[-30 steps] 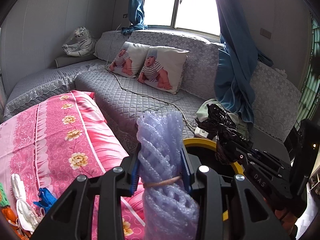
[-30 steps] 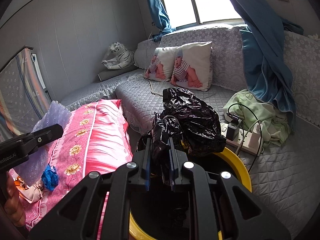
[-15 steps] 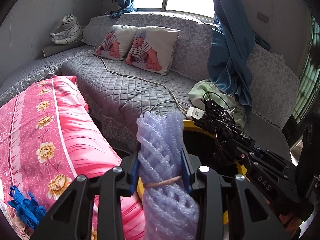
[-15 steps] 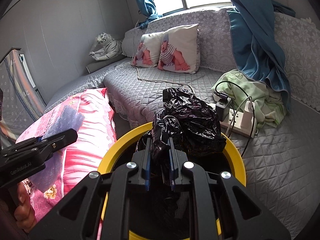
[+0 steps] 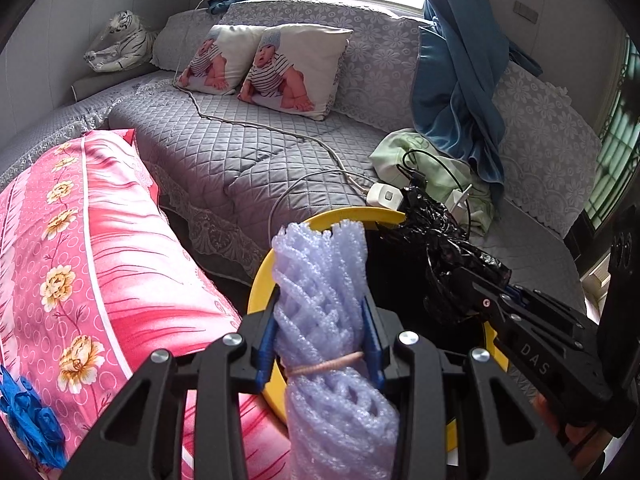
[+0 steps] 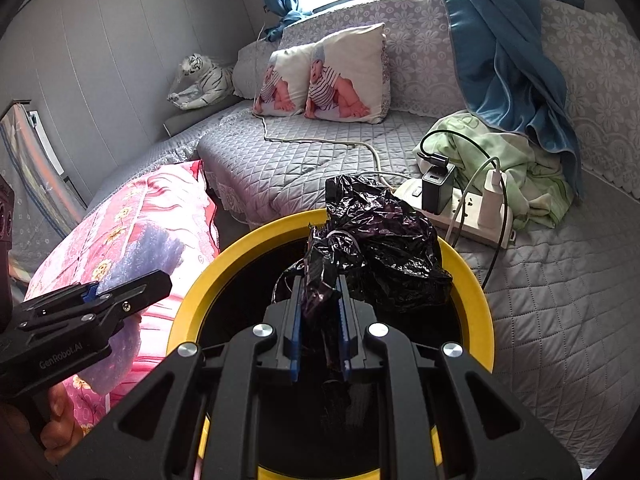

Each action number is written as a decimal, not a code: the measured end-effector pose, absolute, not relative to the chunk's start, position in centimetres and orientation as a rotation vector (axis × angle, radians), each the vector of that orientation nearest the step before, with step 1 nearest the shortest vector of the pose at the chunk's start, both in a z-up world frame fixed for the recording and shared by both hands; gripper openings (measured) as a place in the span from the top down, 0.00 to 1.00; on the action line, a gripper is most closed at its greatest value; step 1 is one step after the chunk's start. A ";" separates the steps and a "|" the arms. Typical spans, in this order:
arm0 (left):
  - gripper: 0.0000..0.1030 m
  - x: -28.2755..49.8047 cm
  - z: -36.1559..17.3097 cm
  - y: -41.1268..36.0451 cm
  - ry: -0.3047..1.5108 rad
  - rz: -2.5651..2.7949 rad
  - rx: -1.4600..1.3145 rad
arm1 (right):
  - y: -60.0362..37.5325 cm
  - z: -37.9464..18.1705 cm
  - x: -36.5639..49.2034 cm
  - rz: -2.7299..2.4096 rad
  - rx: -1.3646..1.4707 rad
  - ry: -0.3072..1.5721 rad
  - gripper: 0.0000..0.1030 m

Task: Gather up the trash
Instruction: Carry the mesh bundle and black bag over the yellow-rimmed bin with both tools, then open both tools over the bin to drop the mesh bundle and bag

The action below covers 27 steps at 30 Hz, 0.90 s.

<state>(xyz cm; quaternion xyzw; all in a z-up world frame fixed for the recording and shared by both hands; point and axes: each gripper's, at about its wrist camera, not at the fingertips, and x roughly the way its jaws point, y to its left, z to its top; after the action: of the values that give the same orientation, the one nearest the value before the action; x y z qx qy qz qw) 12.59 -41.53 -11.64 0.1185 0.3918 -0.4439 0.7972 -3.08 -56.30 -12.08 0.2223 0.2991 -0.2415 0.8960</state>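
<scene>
Since a second ago both grippers have moved from over the pink quilt [image 5: 92,280] toward the bin [image 6: 472,280], whose yellow rim now fills the lower middle of both views. The grey sofa [image 5: 240,152] runs behind everything, with two baby-print cushions [image 5: 292,68] leaning on its back, a toy tiger [image 5: 120,42] in the far corner and a blue curtain [image 5: 456,80] draped over the right end. A green cloth [image 6: 512,160] lies bunched on the seat, and just beside it a power strip [image 6: 464,216] carries two plugged chargers.

The right gripper [image 6: 319,320] is clamped narrowly on a crumpled black bag [image 6: 384,252], which hangs over the bin's dark opening, reaching its far rim. The left gripper [image 5: 320,340] is closed on a roll of lilac foam net [image 5: 324,280] bound with a rubber band [image 5: 328,366]; the roll stands upright between the blue pads over the bin's left rim, next to the quilt. A blue glove [image 5: 30,424] lies on the quilt at the lower left.
</scene>
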 end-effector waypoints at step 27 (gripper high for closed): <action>0.41 16.0 -7.3 -34.5 0.813 -0.816 0.026 | -56.1 -11.6 -2.0 -0.499 0.482 0.636 0.63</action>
<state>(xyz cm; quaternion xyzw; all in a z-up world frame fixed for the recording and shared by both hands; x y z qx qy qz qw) 16.04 -34.47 -7.31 0.0124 0.3846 -0.3858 0.8385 -1.95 -56.12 -11.57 0.2323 0.3064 -0.2404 0.8913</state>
